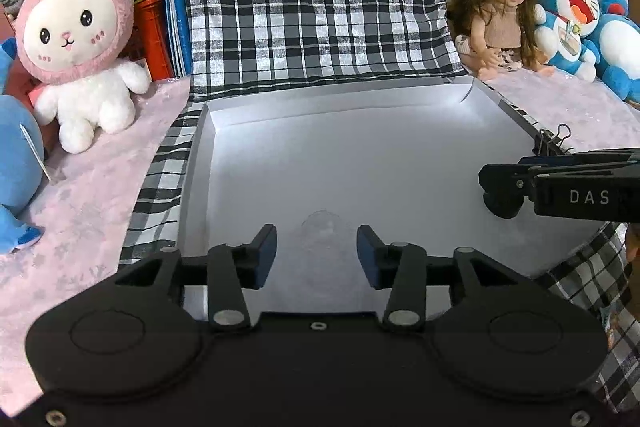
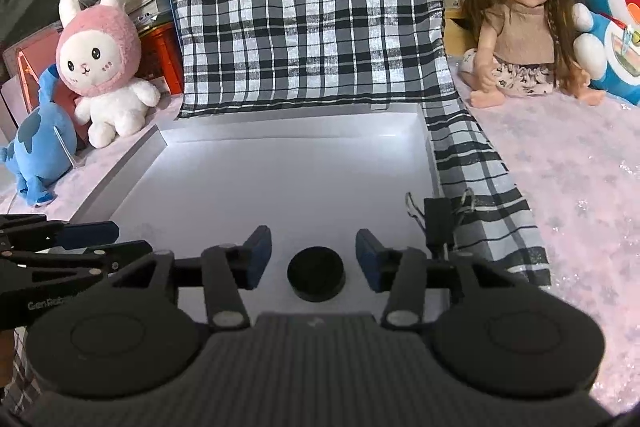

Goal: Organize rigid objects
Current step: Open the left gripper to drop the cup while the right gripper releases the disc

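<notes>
A white-floored box point(image 1: 360, 155) lined with checked cloth lies open in both views point(image 2: 280, 171). A small clear round object point(image 1: 320, 227), hard to make out, lies on the box floor just ahead of my open left gripper point(image 1: 316, 251). A black round puck point(image 2: 316, 273) lies on the box floor between the fingers of my open right gripper point(image 2: 314, 259), not gripped. The right gripper point(image 1: 504, 199) also shows from the side in the left wrist view, with the black puck beneath it. The left gripper point(image 2: 80, 239) shows at the left of the right wrist view.
A pink rabbit plush point(image 1: 80, 39) and a blue plush point(image 1: 16, 163) sit left of the box. A doll point(image 1: 496, 11) and blue cat plushes point(image 1: 572, 15) sit on the right. A binder clip point(image 2: 440, 223) holds the box's right wall. Books stand behind.
</notes>
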A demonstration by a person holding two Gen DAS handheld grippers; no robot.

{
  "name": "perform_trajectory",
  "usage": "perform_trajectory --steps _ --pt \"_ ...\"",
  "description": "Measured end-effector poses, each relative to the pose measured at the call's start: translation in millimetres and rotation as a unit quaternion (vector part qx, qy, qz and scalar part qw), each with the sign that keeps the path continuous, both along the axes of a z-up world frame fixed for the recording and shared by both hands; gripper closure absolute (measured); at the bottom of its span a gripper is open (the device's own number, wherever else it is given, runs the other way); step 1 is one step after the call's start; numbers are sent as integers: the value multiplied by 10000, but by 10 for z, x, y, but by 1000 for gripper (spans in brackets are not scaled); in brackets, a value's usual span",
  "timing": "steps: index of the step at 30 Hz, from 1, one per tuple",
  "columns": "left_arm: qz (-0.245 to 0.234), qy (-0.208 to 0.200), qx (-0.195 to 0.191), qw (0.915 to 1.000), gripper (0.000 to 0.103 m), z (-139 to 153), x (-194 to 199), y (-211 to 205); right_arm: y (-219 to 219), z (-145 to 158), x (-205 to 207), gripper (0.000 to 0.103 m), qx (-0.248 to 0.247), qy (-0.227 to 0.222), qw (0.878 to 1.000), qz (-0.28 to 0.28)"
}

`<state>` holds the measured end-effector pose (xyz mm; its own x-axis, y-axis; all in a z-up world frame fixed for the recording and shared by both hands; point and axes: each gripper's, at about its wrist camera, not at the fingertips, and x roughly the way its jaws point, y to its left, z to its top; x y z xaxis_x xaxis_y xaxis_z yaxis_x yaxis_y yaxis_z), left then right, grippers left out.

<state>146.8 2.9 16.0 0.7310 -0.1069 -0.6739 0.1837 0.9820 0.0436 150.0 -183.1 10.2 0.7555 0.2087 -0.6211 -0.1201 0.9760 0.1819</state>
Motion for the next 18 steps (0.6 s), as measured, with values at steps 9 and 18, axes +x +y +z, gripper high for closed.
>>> perform_trajectory --steps 9,18 --pt "-23 -195 -78 9998 47 134 -249 53 -59 157 -249 26 13 -341 9994 77" --pt "-140 -307 -339 9989 39 219 -657 66 4 294 -713 20 -357 -831 9954 305"
